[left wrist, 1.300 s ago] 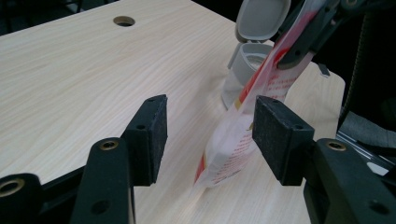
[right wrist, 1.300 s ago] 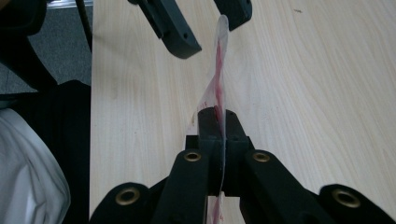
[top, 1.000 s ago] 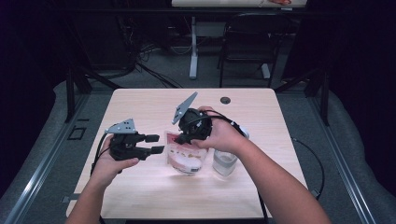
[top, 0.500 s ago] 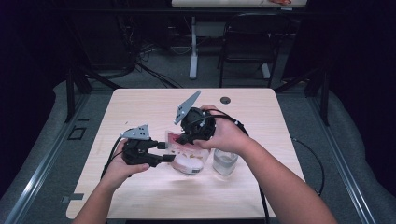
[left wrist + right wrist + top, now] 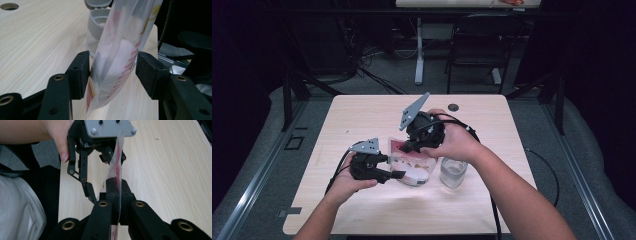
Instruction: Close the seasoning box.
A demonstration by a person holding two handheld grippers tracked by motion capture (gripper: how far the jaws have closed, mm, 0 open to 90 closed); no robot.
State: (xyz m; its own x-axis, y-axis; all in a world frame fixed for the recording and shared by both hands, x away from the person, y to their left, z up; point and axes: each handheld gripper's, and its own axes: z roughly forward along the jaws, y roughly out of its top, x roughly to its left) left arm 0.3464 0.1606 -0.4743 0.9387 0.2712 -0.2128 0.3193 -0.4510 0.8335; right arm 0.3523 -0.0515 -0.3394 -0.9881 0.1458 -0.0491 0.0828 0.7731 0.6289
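Clear plastic, printed with red and a touch of yellow, makes up the bag [image 5: 117, 57] that I am working on; in my left gripper view it hangs tilted between my jaws, holding a pale pinkish-white powder that bulges its lower half; its bottom corner comes down close to the wooden table [image 5: 37, 37], whether touching I cannot tell. My left gripper [image 5: 112, 72] stands wide, and its jaws have just been opening; the bag sits between them, one pad right against the film and the other with a thin gap beside it, so I am not clamping it. In the high view that left gripper [image 5: 394, 170] lies low at the near left of the bag [image 5: 412, 162], pointing sideways at it. Just behind the bag in my left gripper view stands a clear jar [image 5: 96, 30] with a grey collar, its flip lid tipped open; in the high view the jar [image 5: 453, 172] is to the right of the bag, below my right hand.

Farther up, my right gripper [image 5: 115, 192] is clamped tight on the bag's top edge [image 5: 117, 157], the film pinched flat and running upright between the closed jaws; in the high view it [image 5: 407, 146] reaches down from my right hand [image 5: 454, 142] to the far upper edge of the bag, near the middle of the table [image 5: 362, 115].
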